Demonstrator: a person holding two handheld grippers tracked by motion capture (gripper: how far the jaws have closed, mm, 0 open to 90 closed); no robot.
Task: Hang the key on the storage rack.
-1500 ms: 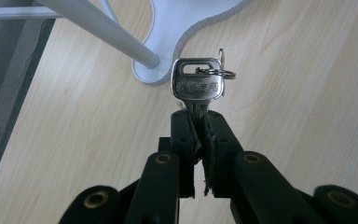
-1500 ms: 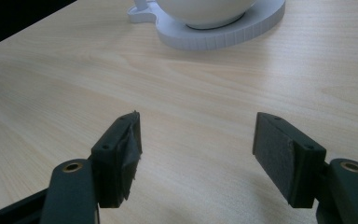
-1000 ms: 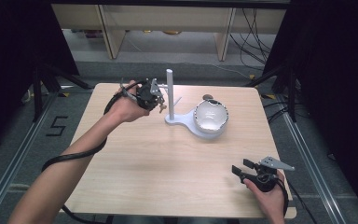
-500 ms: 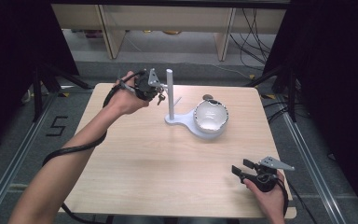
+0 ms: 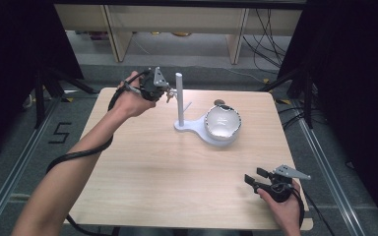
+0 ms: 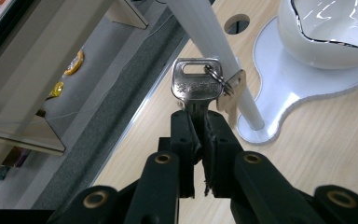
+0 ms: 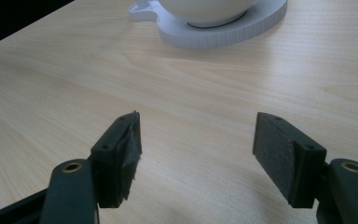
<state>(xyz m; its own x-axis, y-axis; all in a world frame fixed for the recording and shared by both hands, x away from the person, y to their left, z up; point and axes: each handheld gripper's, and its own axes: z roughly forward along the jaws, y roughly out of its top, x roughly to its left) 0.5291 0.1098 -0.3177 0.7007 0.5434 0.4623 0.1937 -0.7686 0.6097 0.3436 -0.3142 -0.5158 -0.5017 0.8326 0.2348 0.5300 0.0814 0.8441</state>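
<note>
My left gripper (image 6: 199, 135) is shut on the blade of a silver key (image 6: 196, 86), whose head sticks up past the jaws. A ring with a second small key (image 6: 229, 89) hangs from it, right against the white post (image 6: 214, 46). In the high view the left gripper (image 5: 163, 89) is raised at the table's far left, just left of the post (image 5: 179, 98). The post rises from a white base plate (image 5: 192, 129) that carries a white bowl (image 5: 221, 122). My right gripper (image 5: 253, 177) rests open near the front right corner, nothing between its pads (image 7: 279, 154).
The wooden table (image 5: 152, 172) has a round cable hole (image 5: 218, 103) behind the bowl. Shelving and cables lie on the floor beyond the far edge. Black curtains flank both sides. The left gripper's cable (image 5: 78, 155) trails under the forearm.
The left hand has lifted the keys a little toward the far edge, staying close to the post. The right gripper has not moved.
</note>
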